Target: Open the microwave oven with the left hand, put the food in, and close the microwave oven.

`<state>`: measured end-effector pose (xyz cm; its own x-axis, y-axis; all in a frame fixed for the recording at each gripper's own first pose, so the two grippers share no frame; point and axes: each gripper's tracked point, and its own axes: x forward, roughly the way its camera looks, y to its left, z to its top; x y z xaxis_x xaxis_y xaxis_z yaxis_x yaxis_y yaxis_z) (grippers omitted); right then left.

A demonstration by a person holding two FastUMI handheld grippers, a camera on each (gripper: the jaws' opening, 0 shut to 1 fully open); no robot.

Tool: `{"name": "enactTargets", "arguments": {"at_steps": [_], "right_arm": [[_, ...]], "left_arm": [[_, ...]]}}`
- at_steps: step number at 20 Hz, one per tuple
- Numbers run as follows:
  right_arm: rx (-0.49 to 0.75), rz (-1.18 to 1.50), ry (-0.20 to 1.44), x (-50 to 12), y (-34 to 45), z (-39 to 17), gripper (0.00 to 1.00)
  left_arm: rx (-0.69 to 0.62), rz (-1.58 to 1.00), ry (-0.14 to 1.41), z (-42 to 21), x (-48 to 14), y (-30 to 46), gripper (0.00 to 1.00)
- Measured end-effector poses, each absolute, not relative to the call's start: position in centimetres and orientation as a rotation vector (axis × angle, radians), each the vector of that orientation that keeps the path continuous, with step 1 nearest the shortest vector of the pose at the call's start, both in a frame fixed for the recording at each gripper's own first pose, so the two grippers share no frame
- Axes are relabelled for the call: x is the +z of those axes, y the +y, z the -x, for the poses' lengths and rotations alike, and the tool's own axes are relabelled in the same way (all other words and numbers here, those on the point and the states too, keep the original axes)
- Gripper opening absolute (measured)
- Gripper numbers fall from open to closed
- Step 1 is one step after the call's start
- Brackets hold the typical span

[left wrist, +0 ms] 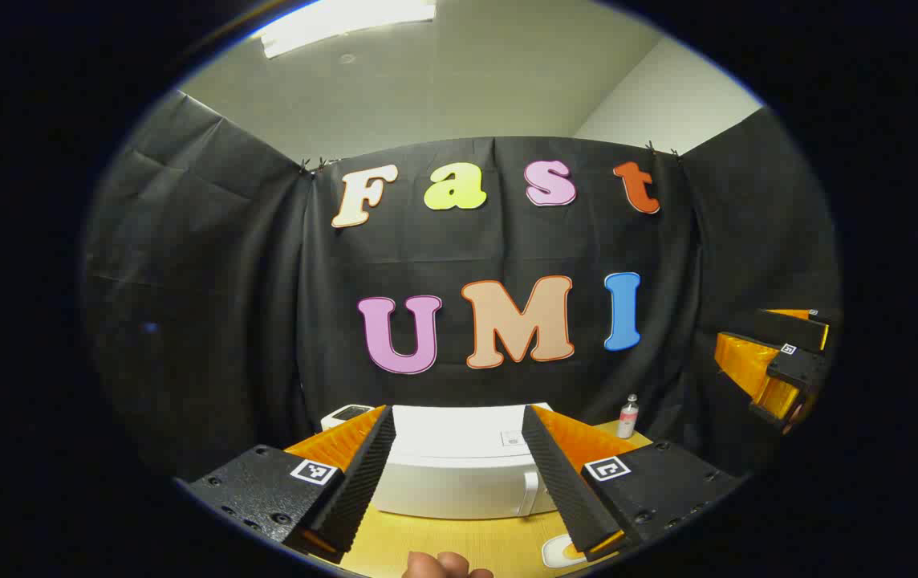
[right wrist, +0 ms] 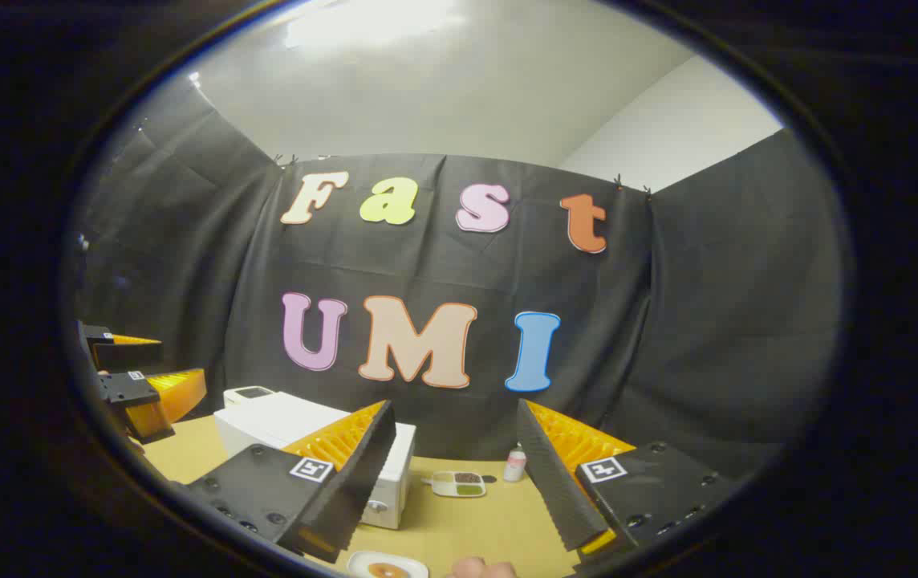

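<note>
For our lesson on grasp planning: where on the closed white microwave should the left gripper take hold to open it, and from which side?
Probably the vertical handle at the right edge of the microwave door. The left gripper, open, faces the front, so it could come straight in with its fingers either side of the upright bar, then pull.
</note>
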<state>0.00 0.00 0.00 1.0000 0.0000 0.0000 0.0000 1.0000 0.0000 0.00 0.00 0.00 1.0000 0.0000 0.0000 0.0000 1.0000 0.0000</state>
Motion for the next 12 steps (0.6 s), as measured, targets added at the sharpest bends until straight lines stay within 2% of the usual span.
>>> {"name": "enactTargets", "arguments": {"at_steps": [12], "right_arm": [[0.026, -0.010, 0.006, -1.5, -0.3, -2.5, 0.97]], "left_arm": [[0.029, -0.042, 0.049, -2.2, -2.4, -0.5, 0.96]]}}
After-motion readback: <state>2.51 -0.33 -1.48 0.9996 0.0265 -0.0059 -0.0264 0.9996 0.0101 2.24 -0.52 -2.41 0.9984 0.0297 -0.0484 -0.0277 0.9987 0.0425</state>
